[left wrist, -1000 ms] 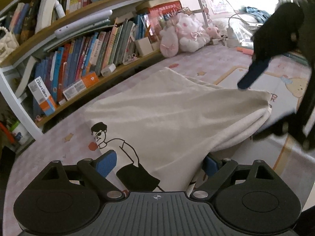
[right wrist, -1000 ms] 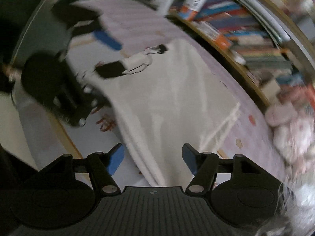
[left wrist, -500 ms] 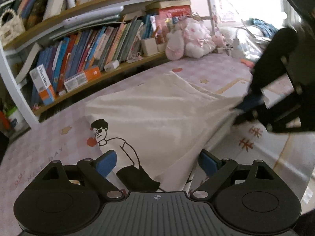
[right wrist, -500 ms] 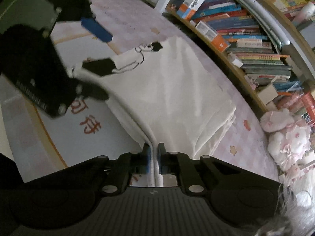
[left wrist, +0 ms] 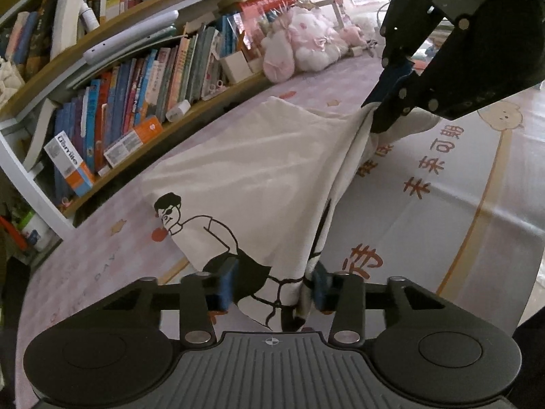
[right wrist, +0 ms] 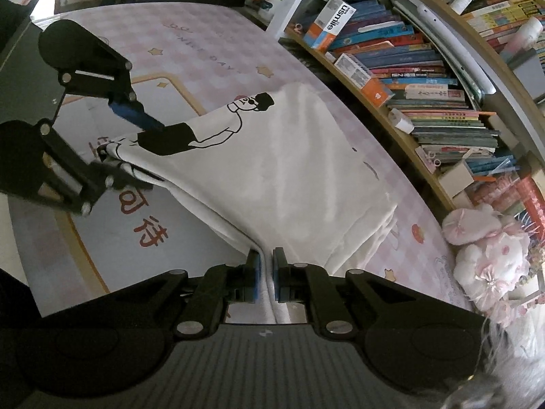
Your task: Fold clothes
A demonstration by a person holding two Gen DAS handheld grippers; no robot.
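Left tongs (left wrist: 274, 286): closing, shirt (left wrist: 259, 170) hem bunched between the pads.
Right tongs (right wrist: 266, 274): clamped tight on shirt's folded edge.
Shirt: lies on mat (left wrist: 442, 211).

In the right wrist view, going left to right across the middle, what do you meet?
Left tongs → cartoon figure print → cream shirt → pink checked mat → bookshelf.
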